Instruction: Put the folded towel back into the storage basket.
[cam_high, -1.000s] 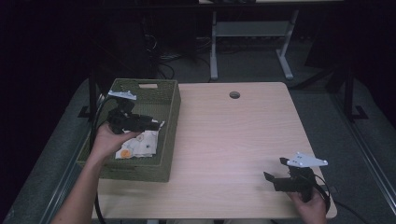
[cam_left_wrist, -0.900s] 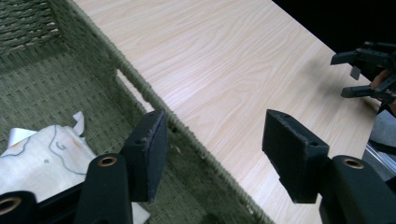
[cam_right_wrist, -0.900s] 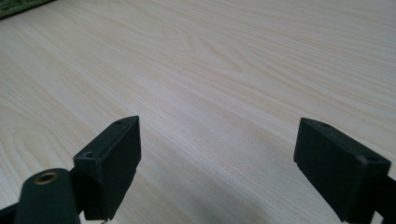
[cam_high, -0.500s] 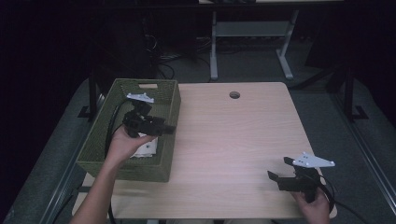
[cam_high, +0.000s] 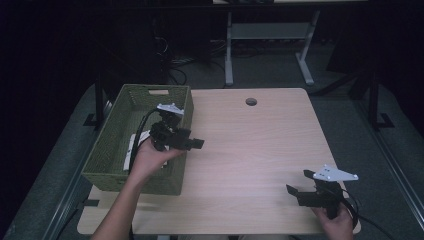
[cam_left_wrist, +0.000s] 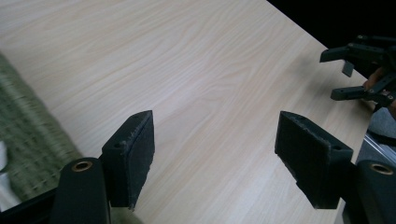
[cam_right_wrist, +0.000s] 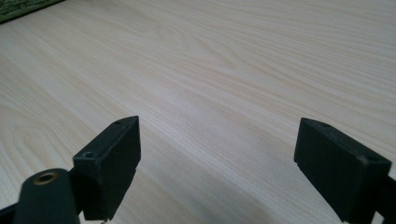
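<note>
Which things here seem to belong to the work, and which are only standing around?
Likely part of the work:
- left gripper, open, over the basket's right rim
- right gripper, open, near the table's front right corner
- green basket
- white items inside the basket

Just standing around:
- metal stand behind the table
- hole in the table

Your left gripper (cam_high: 192, 144) hangs over the right wall of the green woven basket (cam_high: 115, 150), its jaws reaching out above the wooden surface (cam_high: 250, 150). White items (cam_high: 131, 150) lie inside the basket. Your right gripper (cam_high: 300, 187) sits low near the surface's front right corner, jaws apart, well away from the basket.
</note>
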